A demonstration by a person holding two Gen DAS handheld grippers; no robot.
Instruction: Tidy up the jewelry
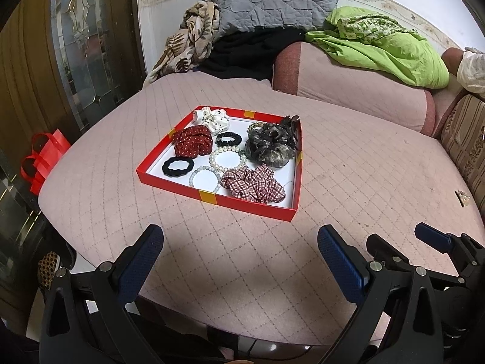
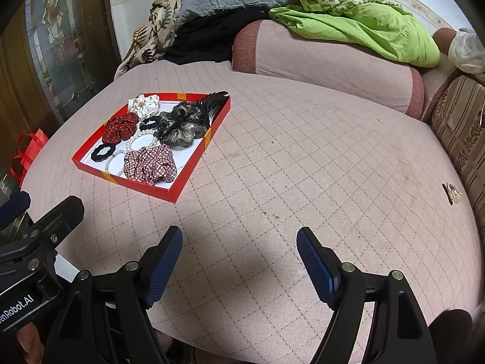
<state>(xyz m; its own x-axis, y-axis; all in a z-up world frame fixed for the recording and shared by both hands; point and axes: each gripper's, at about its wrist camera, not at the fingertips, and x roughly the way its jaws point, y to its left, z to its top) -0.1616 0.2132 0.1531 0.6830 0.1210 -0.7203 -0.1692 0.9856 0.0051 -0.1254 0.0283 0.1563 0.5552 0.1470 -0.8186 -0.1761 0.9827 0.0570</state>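
A shallow red tray (image 1: 242, 204) (image 2: 194, 163) lies on the pink quilted cushion. Inside it sit a red dotted scrunchie (image 1: 192, 144) (image 2: 119, 127), a white scrunchie (image 1: 213, 118), a checked scrunchie (image 1: 253, 183) (image 2: 150, 163), a dark shiny scrunchie (image 1: 269, 145) (image 2: 178, 130), a black hair tie (image 1: 178, 166), a pearl bracelet (image 1: 227, 159) and a pale bead bracelet (image 1: 204, 179). A small gold-and-dark hair clip (image 1: 463, 197) (image 2: 451, 195) lies alone at the cushion's right edge. My left gripper (image 1: 239, 239) hangs open, well short of the tray. My right gripper (image 2: 239, 239) stands open over bare cushion, nothing between its fingers.
Pillows, a grey quilt (image 1: 272, 0) and a green cloth (image 1: 388, 45) pile up at the back. A patterned sofa arm (image 2: 463, 133) borders the right. A red bag (image 1: 42, 157) and a glass door (image 1: 78, 45) are off the left edge.
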